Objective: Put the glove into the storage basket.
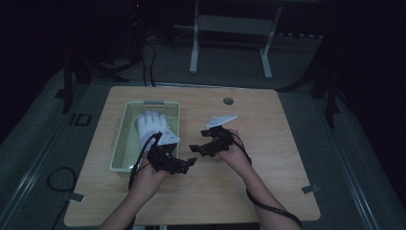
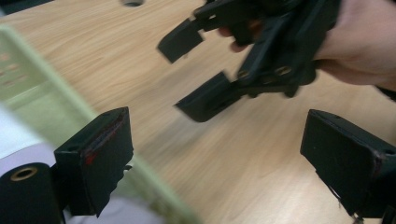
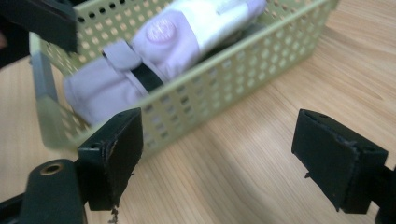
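Left gripper (image 1: 187, 162) sits at 6 o'clock of the light wooden table (image 1: 268, 191), right on the near right corner of the pale green perforated plastic basket (image 1: 125, 129). Jaws apart, nothing between them; in the left gripper view they frame bare wood (image 2: 219, 163) with the basket rim (image 2: 70, 102) blurred at 9 o'clock.

Right gripper (image 1: 197, 147) is just beside it, toward 3 o'clock, jaws facing the left gripper's and close to them, not touching. Jaws apart here too, empty (right gripper view: both pads (image 3: 116, 154) over bare wood, basket wall (image 3: 224, 88) at 12 o'clock, just past the jaw tips).

White-and-lilac padded fabric glove (image 1: 152, 125) lies inside the basket, toward its right side. From the right gripper view it lies flat against the near wall, with a dark strap (image 3: 148, 77) across it and a round emblem (image 3: 161, 31) on the lilac part. Neither gripper touches it.

Basket sits at 9 o'clock on the table. Round grommet hole (image 1: 228, 101) at 12 o'clock near the far edge. Cables trail from both grippers past the person's forearms.
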Demonstrator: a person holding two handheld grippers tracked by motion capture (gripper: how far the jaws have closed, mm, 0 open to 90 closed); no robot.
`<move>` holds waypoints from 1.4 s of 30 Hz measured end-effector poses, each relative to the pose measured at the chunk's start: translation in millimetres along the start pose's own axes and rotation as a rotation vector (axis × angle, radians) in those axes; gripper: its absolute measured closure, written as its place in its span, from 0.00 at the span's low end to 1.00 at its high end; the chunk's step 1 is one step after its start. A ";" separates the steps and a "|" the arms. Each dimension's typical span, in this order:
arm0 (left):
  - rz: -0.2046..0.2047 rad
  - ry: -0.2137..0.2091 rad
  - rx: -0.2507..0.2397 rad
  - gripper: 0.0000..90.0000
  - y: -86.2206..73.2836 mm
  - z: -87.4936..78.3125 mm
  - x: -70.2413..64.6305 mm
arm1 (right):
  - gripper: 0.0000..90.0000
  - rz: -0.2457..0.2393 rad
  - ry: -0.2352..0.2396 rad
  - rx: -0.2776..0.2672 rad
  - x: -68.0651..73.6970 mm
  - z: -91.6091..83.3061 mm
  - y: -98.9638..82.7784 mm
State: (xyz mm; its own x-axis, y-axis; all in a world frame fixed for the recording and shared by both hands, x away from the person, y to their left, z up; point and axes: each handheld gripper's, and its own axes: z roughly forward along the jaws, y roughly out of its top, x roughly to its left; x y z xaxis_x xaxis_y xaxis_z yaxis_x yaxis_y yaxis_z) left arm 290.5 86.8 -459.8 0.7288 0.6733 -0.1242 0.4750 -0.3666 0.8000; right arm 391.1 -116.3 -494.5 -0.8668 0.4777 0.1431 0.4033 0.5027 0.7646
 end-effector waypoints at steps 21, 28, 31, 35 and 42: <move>0.106 -0.145 0.014 0.12 -13.7 50.1 -55.5 | 0.18 0.011 -0.007 -0.009 -18.3 -40.6 -73.6; 0.114 -0.193 0.026 0.12 -26.4 67.8 -64.9 | 0.18 0.000 -0.019 0.012 -23.2 -51.3 -93.9; 0.123 -0.212 0.039 0.12 -32.9 75.4 -69.1 | 0.18 -0.008 -0.033 0.016 -25.0 -55.8 -103.3; 0.151 -0.225 0.044 0.12 -39.1 83.8 -74.6 | 0.18 0.011 -0.054 0.013 -30.8 -63.5 -115.1; 0.155 -0.251 0.035 0.12 -48.5 97.0 -76.8 | 0.18 0.023 -0.098 0.001 -37.2 -77.0 -134.6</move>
State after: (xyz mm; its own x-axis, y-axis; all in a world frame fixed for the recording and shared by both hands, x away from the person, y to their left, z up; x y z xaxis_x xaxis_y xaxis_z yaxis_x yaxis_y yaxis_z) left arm 259.3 -9.3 -546.0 0.8911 0.4293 -0.1471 0.3622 -0.4776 0.8004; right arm 346.4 -257.2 -554.4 -0.8244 0.5574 0.0979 0.4227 0.4915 0.7615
